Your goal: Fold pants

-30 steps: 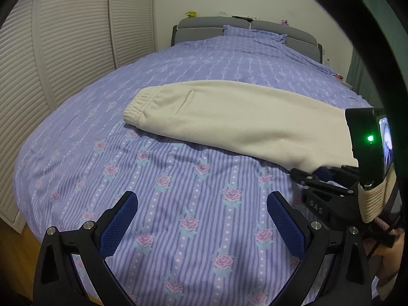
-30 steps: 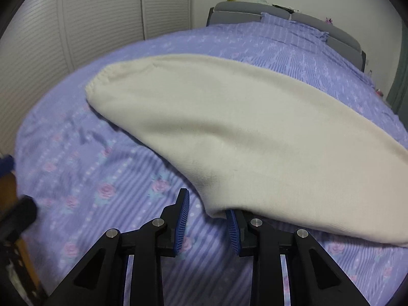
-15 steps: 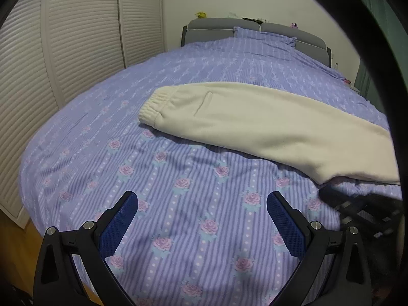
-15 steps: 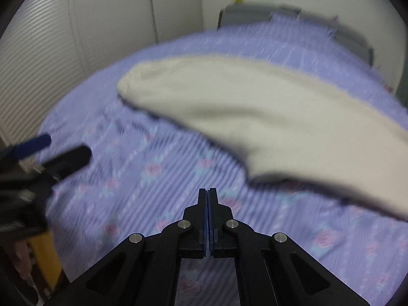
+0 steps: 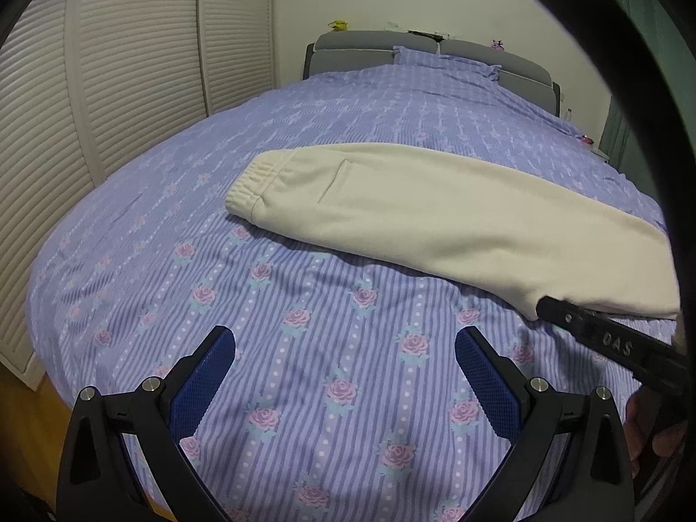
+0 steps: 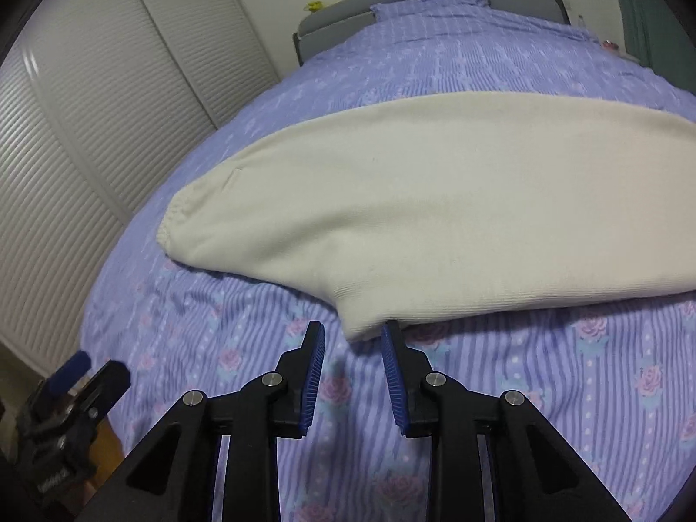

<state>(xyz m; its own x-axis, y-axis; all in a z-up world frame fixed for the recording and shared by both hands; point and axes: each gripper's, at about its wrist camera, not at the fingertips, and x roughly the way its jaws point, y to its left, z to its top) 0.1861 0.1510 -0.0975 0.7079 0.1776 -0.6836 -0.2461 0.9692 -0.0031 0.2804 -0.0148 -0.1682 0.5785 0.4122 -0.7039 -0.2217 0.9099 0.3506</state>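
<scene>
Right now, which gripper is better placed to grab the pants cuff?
Right. The right gripper, jaws opening, sits at the near corner of the pants; the left gripper hangs open over bare bedspread, well short.

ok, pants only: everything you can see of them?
The pants are cream, soft fleece-like knit, folded lengthwise into one long band lying flat across the floral bedspread. The gathered elastic waistband is at the left end, with a pocket seam just beside it. The ribbed corner of the near edge lies at the tips of the right hand-held gripper, whose jaws are opening; its right tip touches or slips under the cloth, unpinched.
</scene>
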